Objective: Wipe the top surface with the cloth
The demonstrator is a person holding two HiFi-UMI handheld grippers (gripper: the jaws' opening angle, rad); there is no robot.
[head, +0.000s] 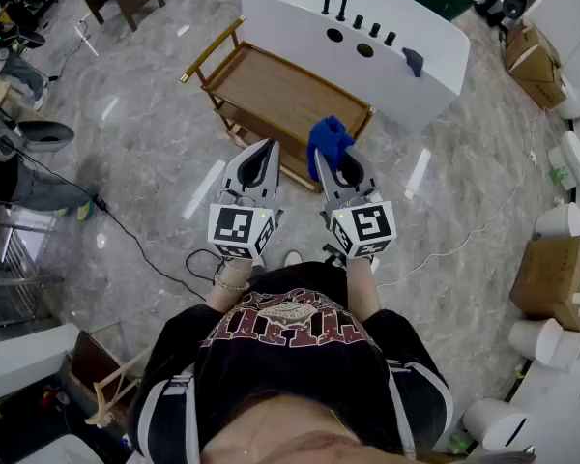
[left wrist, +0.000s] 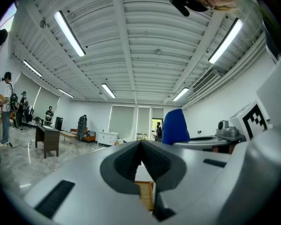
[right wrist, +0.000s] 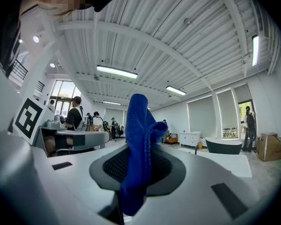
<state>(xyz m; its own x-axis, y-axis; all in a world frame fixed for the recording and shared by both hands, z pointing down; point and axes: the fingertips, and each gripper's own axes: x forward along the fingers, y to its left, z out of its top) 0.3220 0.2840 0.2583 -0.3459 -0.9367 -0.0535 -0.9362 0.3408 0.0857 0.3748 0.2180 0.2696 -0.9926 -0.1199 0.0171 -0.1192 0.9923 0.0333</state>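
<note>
The right claw (head: 321, 158) was clamped tight on the blue cloth (head: 329, 135), which stuck out bunched past its jaw tips. In the head view it was held up in front of the person, over the near edge of the wooden trolley (head: 271, 90). The left claw (head: 270, 148) was just beside it, jaws pressed together on nothing.
</note>
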